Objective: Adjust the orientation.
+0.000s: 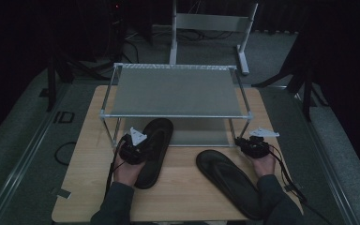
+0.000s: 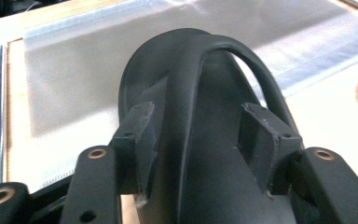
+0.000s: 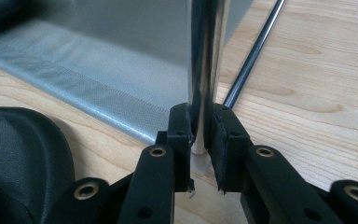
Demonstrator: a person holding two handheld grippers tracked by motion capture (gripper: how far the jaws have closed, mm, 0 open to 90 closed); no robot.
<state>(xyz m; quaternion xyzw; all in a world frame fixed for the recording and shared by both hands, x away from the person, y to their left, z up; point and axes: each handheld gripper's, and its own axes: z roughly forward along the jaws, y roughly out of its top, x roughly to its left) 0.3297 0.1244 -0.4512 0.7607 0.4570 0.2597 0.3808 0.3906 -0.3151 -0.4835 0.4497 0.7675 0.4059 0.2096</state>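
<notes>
Between my left gripper's [image 1: 138,142] spread jaws sits the left flip-flop [image 1: 153,151], pads clear of its strap; its toe lies under the rack's [image 1: 176,91] lower shelf edge. My right gripper [image 1: 244,142] is clamped on the rack's front right leg [image 3: 204,70]. Just left of my right hand lies the second flip-flop [image 1: 228,180], flat on the wooden table [image 1: 183,197], well apart from the first.

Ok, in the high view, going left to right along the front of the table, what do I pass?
Left gripper → the flip-flop its jaws straddle, toe under the rack → second flip-flop lying on the table → right gripper, shut on the rack's front right leg.
</notes>
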